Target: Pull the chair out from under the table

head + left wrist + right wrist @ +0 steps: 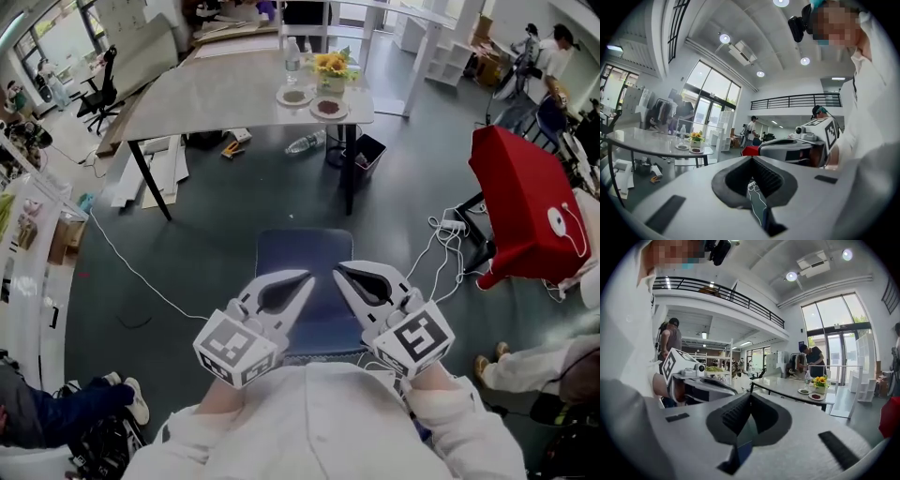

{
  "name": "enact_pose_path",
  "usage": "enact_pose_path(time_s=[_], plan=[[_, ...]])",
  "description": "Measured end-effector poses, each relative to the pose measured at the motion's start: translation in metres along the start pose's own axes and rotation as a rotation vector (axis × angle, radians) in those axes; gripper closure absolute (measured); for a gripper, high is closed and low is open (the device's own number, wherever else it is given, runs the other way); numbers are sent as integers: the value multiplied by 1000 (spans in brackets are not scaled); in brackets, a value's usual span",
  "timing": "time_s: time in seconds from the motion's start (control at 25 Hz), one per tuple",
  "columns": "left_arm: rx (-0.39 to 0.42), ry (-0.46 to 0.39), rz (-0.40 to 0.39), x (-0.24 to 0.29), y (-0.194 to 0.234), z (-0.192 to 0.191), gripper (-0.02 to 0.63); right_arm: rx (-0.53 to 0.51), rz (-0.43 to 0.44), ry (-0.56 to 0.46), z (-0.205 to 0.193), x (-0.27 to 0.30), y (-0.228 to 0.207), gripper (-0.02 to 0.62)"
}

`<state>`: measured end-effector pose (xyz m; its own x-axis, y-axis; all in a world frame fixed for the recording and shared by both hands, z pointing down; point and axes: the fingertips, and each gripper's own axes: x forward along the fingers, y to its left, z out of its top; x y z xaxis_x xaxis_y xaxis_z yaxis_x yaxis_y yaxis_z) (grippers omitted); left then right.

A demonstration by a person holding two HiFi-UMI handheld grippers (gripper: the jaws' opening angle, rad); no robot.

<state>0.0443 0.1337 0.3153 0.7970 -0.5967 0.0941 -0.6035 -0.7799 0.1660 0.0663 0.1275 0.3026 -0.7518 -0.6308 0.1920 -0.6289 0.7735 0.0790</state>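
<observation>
Hovering over the chair (305,246), left gripper (306,278) and right gripper (339,273) both pinched closed, empty; probably stiff, heavyish, so grip seat edge.

Site is reading as an open workshop-lab hall: mezzanine railing (717,289) running overhead, tall glazed doors (839,350) letting daylight in, loose cables (439,251) trailing across grey floor (225,211), people (812,358) working behind.

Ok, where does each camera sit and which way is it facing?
Head view: on the person's head, looking steeply down at the blue chair, table beyond; sleeves, left gripper and right gripper show.
Left gripper view: on the left gripper, looking along its shut fingers; right gripper at right.
Right gripper view: likewise, left gripper at left.
All share the table's flowers.
</observation>
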Motion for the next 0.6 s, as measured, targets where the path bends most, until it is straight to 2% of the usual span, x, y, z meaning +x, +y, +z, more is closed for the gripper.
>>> enact_pose_path(time_s=[0.28,0.6], plan=[[4,29,-3,4,-1,-13,592,-25,111,80,-12,4,15,594],[-22,71,6,6,4,-15,592,-62,151,106,-9,10,3,594]])
